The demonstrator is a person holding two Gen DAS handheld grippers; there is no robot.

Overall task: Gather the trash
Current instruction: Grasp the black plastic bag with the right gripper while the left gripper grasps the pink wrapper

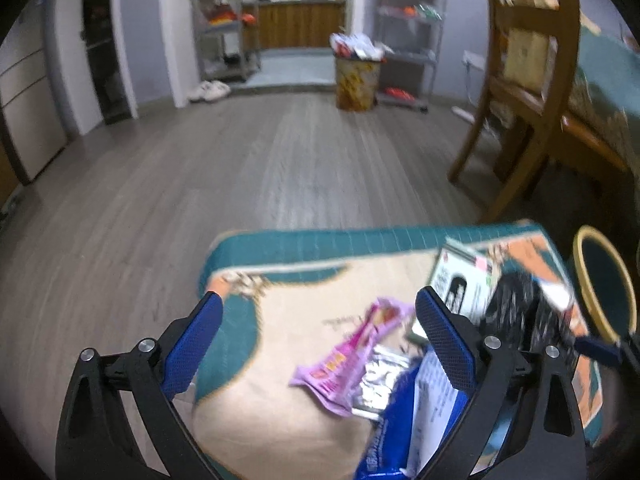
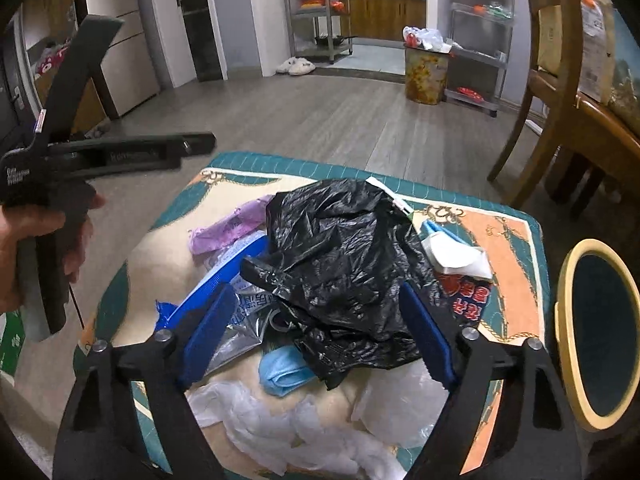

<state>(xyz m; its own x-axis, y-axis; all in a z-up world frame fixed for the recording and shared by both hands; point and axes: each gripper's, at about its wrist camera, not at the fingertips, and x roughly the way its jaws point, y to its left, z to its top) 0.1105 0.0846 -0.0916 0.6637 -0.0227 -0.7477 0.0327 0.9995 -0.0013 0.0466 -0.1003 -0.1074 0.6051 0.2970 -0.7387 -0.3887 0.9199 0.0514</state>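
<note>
Nothing was collected yet: my right gripper (image 2: 316,332) gaped around the black bag (image 2: 344,248), left gripper (image 1: 320,344) wide, empty, above the purple wrapper (image 1: 352,352).

A wooden chair (image 2: 560,80) stood on the grey plank floor (image 2: 320,120) beyond the counter's (image 2: 516,264) far right corner. Steel shelving (image 2: 480,32) lined the far wall, pale slippers (image 2: 296,66) lay near the doorway.

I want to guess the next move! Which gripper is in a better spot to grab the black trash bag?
Probably the right gripper. Its open jaws already sit on either side of the crumpled black bag. The left gripper is open too, but over the purple wrapper, with the bag off to its side.
</note>
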